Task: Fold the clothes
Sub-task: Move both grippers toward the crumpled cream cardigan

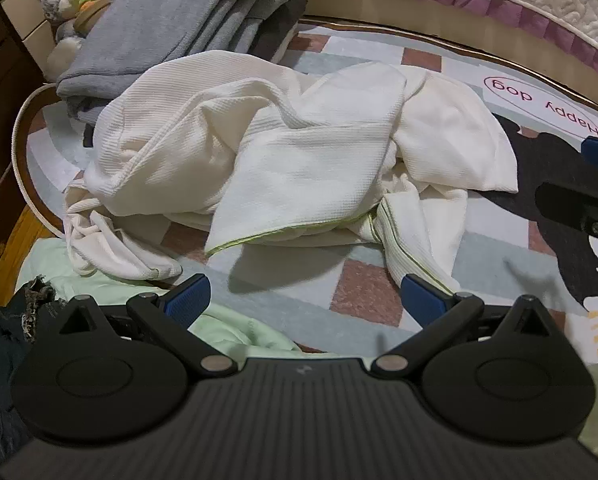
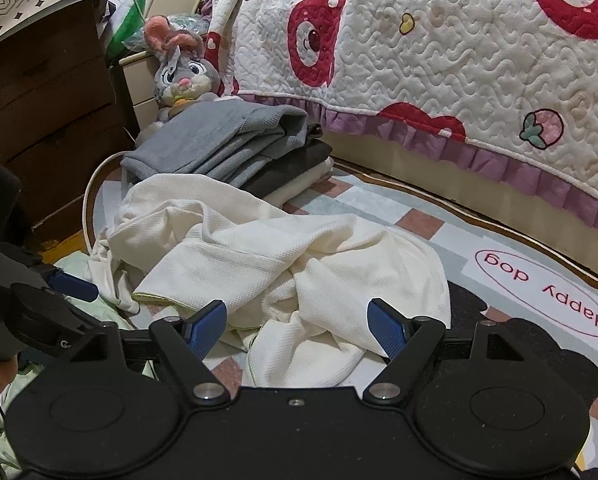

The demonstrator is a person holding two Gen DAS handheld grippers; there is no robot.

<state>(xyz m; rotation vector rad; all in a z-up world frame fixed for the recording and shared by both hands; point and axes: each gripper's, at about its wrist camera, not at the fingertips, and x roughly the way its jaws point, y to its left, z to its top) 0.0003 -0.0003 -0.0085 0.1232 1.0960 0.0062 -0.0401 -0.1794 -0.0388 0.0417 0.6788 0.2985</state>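
1. Both tools are found released: the left gripper (image 1: 305, 300) and the right gripper (image 2: 297, 326) stand with jaws spread wide, and nothing is held between them.
2. A crumpled white garment (image 1: 283, 152) is noted in a heap on the patterned rug (image 1: 363, 292), just ahead of both grippers and beside the bed (image 2: 459, 64). A pale green piped edge (image 1: 259, 238) is visible along its near hem.
3. A stack of folded grey clothes (image 2: 227, 136) is recorded behind the heap, touching or nearly touching it. A pale green garment (image 1: 235, 328) lies under the left gripper.
4. The step in hand is judged to be the first grasp. It is advised that the piped hem be traced to two separated points, one taken by each gripper, so that only a single layer is pinched.
5. It is advised that the garment then be lifted and spread flat on bare rug, clear of the grey stack, before any fold is made.
6. Writing: "Happy dog" (image 2: 547, 294) is read in red within an oval on the rug, upside down to both cameras. No garment label or brand is legible.
7. A plush rabbit (image 2: 183, 76) sits behind the stack; no obstruction is found.
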